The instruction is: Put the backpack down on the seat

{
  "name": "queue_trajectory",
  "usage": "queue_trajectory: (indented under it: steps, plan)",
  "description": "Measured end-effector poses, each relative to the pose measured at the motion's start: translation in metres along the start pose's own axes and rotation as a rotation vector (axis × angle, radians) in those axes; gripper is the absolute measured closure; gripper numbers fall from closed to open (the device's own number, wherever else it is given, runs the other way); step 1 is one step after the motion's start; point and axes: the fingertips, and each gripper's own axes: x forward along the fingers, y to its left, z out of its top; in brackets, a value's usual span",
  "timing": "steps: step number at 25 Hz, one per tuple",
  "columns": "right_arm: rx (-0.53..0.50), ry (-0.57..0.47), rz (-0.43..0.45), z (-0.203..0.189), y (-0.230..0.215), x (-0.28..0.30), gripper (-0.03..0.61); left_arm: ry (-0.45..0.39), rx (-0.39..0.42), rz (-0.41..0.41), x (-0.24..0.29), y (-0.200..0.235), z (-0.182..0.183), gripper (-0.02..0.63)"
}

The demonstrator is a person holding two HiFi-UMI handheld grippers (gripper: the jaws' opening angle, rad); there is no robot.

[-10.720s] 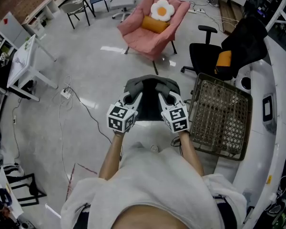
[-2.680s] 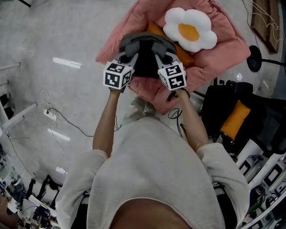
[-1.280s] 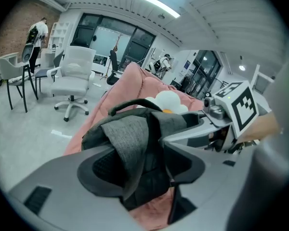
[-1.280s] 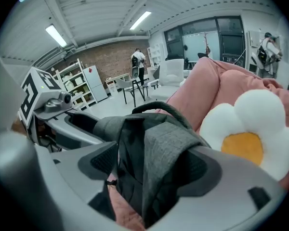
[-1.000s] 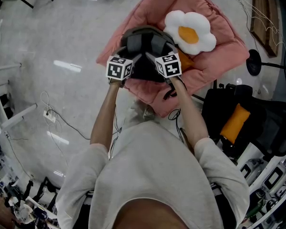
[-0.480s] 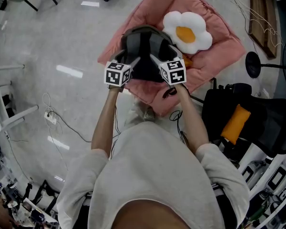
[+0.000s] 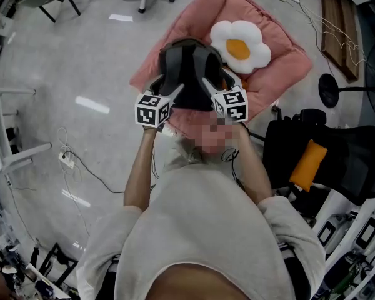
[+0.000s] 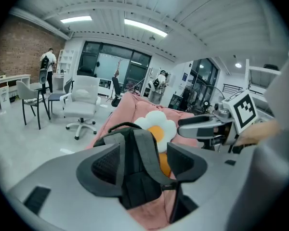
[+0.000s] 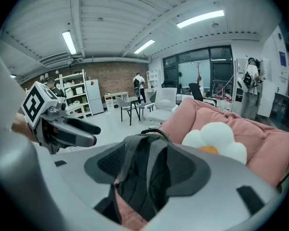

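Grey-black backpack upright on pink seat, straps toward the person.

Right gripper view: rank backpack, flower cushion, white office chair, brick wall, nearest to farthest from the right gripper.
Right gripper jaws have just been closing, gripping nothing.
1. backpack, dead ahead, just past the jaws.
2. flower cushion, right, on the pink seat.
3. white office chair, centre, across the floor.
4. brick wall, far back.

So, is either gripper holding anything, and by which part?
Nothing is held. The backpack sits on the pink seat; left gripper and right gripper stand open, clear of it; the right's jaws have just been closing on nothing.
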Motion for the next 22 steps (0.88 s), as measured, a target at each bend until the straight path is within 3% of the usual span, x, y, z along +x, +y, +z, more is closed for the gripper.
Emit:
queue_trajectory:
  steps: [12, 18, 22]
  plan:
    - [-0.049, -0.089, -0.035, 0.008, 0.018, -0.078, 0.436, -0.092, 0.058, 0.000, -0.055, -0.058, 0.013, 0.329]
    - [-0.107, -0.135, -0.051, 0.014, 0.030, -0.120, 0.530, -0.134, 0.085, 0.026, -0.082, -0.084, 0.010, 0.446]
    - [-0.089, -0.157, -0.044, 0.010, 0.034, -0.144, 0.566, -0.162, 0.078, 0.043, -0.098, -0.096, 0.006, 0.526]
